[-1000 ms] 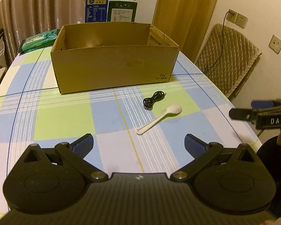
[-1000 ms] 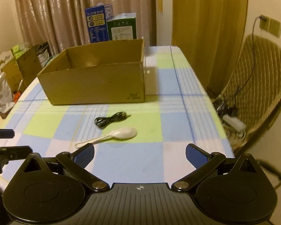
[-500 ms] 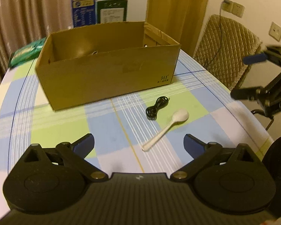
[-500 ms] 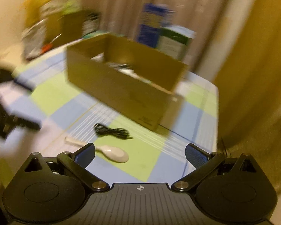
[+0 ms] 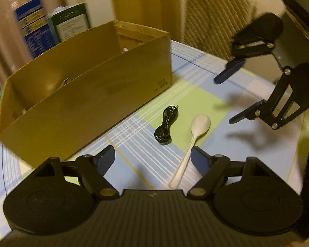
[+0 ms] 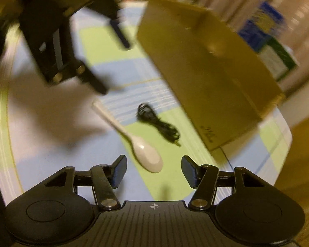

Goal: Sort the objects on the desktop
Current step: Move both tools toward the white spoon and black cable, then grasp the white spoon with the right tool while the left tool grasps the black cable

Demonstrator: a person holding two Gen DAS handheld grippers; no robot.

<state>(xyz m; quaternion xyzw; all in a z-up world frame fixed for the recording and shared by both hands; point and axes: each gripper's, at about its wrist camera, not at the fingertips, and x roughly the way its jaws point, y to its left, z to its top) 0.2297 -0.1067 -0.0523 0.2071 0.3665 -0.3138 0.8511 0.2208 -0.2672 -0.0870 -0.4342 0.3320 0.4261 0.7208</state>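
Observation:
A white plastic spoon and a coiled black cable lie on the checked tablecloth in front of an open cardboard box. My left gripper is open and low over the table, with the spoon's handle end between its fingers. My right gripper is open just above the spoon's bowl, with the cable beyond it. The right gripper also shows in the left wrist view, and the left gripper in the right wrist view.
The box holds a few items, mostly hidden. A blue carton and a green carton stand behind it. A quilted chair stands beyond the table's far right edge.
Both grippers have come down and in toward the spoon from opposite sides. The right gripper has swung round to face the left one. Both stay open.

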